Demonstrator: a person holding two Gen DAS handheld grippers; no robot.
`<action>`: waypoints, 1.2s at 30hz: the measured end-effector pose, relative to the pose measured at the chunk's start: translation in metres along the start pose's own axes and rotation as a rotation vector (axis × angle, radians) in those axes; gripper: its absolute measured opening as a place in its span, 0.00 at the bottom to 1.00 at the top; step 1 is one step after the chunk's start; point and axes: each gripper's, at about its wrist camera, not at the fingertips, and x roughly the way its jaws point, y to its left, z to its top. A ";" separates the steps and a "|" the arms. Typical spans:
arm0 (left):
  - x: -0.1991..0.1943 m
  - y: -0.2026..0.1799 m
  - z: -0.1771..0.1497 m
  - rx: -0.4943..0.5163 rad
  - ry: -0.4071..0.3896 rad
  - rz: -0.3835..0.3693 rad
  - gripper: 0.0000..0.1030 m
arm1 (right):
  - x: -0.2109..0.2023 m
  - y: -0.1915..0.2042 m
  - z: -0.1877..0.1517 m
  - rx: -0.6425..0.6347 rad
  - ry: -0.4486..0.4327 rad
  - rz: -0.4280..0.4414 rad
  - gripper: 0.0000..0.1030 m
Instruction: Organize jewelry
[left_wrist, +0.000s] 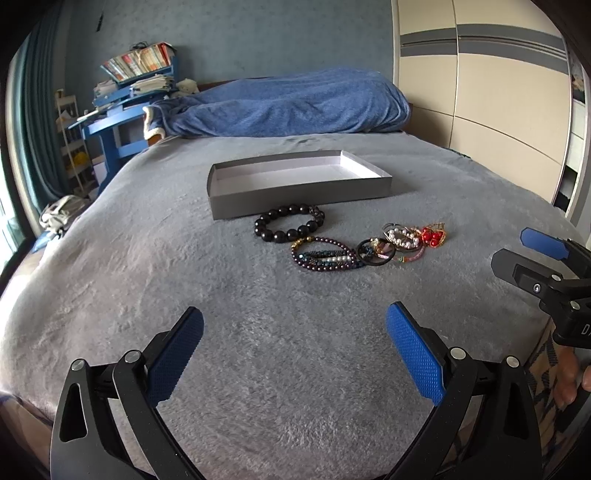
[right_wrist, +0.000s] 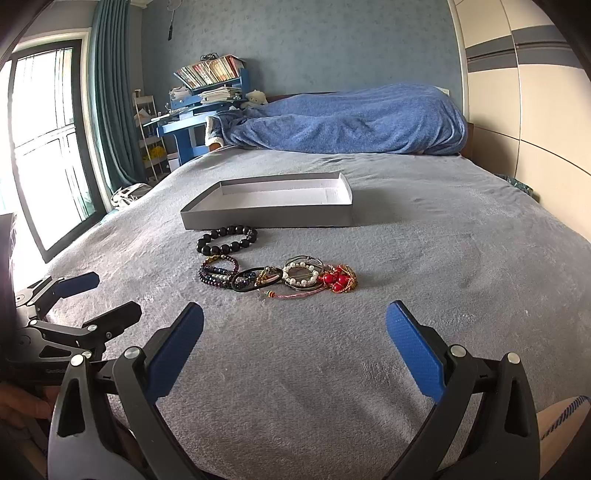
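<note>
An open grey box (left_wrist: 295, 194) (right_wrist: 266, 216) lies empty on the grey bed cover. In front of it lie a black bead bracelet (left_wrist: 290, 223) (right_wrist: 226, 239), a purple bead bracelet (left_wrist: 321, 254) (right_wrist: 218, 271), a black ring with charms (left_wrist: 373, 252) (right_wrist: 255, 278), a pearl bracelet (left_wrist: 402, 236) (right_wrist: 301, 275) and red bead jewelry (left_wrist: 432, 234) (right_wrist: 340, 278). My left gripper (left_wrist: 295, 354) is open and empty, short of the jewelry. My right gripper (right_wrist: 295, 350) is open and empty, also short of it. Each shows in the other's view: the right (left_wrist: 532, 258), the left (right_wrist: 96, 295).
A blue blanket (left_wrist: 288, 101) (right_wrist: 343, 120) is piled at the bed's head. A blue desk with books (left_wrist: 125, 96) (right_wrist: 199, 107) stands left of the bed, by a curtain and window (right_wrist: 44, 140). A cream wardrobe (left_wrist: 480, 103) lines the right side.
</note>
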 end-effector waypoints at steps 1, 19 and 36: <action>0.000 0.000 0.000 0.000 0.000 0.001 0.95 | 0.000 0.000 0.000 0.000 0.000 -0.001 0.95; -0.001 0.003 0.004 -0.014 -0.034 0.003 0.95 | 0.002 0.001 0.002 -0.015 0.001 0.000 0.95; 0.010 0.013 0.004 -0.036 -0.026 0.024 0.95 | 0.011 -0.008 0.009 0.027 0.024 0.007 0.95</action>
